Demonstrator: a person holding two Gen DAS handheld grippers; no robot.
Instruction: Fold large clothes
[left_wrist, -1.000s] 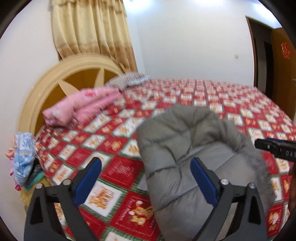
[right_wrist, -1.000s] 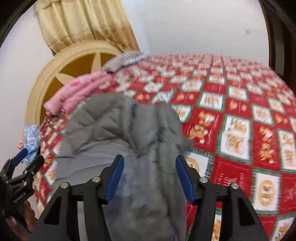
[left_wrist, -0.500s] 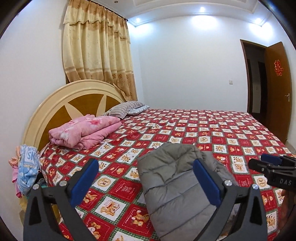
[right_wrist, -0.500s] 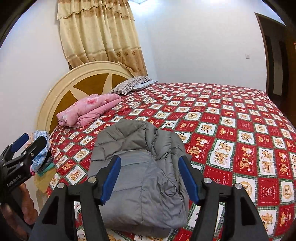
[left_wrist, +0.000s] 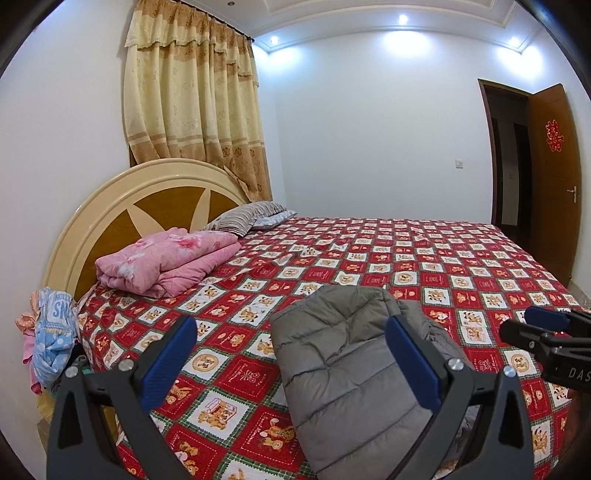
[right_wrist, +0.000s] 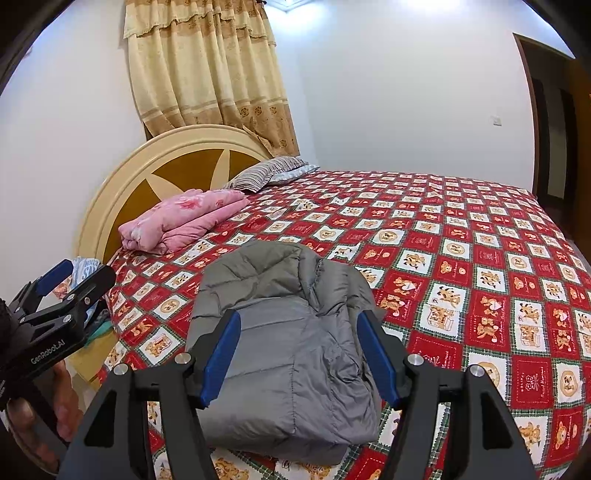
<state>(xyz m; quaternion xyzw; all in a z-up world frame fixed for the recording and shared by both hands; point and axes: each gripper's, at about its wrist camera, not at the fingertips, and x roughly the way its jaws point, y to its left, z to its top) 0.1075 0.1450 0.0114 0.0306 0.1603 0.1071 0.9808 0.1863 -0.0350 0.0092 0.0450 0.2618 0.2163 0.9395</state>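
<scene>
The bed (left_wrist: 424, 266) carries the folded grey jacket (right_wrist: 284, 354) near its front edge, long axis running from 6 toward 12 o'clock. My left gripper (left_wrist: 291, 365) and right gripper (right_wrist: 299, 354) hover level above it, both spread wide, holding nothing. "GenRobot.AI" marks my left gripper's side.

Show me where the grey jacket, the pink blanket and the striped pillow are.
grey jacket (right_wrist: 280, 332): right wrist view, quilted top panel.
pink blanket (left_wrist: 166, 264): left wrist view, folded top.
striped pillow (left_wrist: 243, 218): left wrist view, upper face.
</scene>
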